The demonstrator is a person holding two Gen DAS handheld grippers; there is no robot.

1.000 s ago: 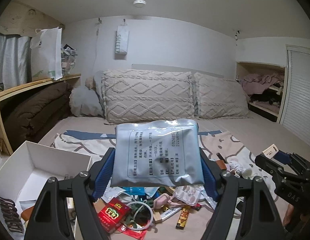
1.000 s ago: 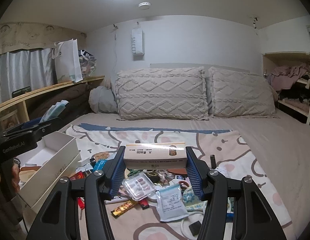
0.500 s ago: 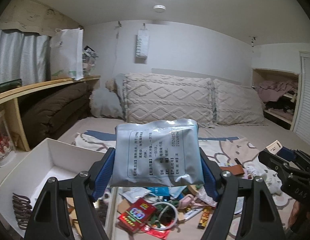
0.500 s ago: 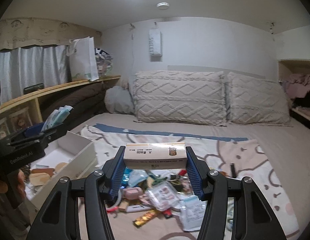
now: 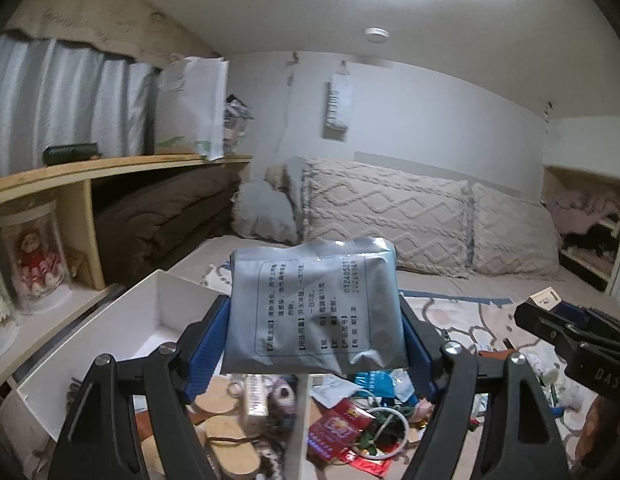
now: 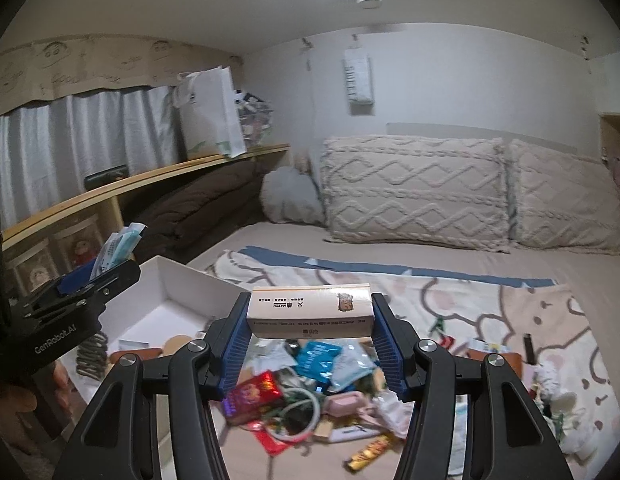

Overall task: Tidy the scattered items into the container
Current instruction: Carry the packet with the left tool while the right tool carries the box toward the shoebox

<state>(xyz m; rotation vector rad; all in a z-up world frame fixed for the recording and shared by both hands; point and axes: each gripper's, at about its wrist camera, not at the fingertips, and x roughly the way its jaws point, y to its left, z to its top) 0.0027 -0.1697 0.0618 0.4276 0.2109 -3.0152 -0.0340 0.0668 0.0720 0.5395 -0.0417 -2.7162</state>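
My left gripper (image 5: pixel 314 320) is shut on a grey foil sachet (image 5: pixel 314 304) with printed text, held upright over the near end of the white box (image 5: pixel 122 320). The box's inside holds cork-coloured pieces and a dark hair claw. My right gripper (image 6: pixel 310 320) is shut on a small cream carton (image 6: pixel 310 310), held level above the pile of scattered items (image 6: pixel 306 392) on the bed. In the right wrist view the white box (image 6: pixel 182 284) lies to the left, with the left gripper (image 6: pixel 82 292) and its sachet over it. The right gripper (image 5: pixel 566 320) shows at the right edge of the left wrist view.
The pile has a red packet (image 6: pixel 254 394), teal sachets (image 6: pixel 318 358), a white ring and a gold bar (image 6: pixel 368 454). A patterned blanket (image 6: pixel 490 304) covers the bed, pillows (image 6: pixel 414 192) stand behind. A wooden shelf (image 5: pixel 110 168) with folded brown bedding runs along the left.
Both grippers have swung left with their loads. The white box has come nearer the middle of both views, and the left gripper now stands over it.
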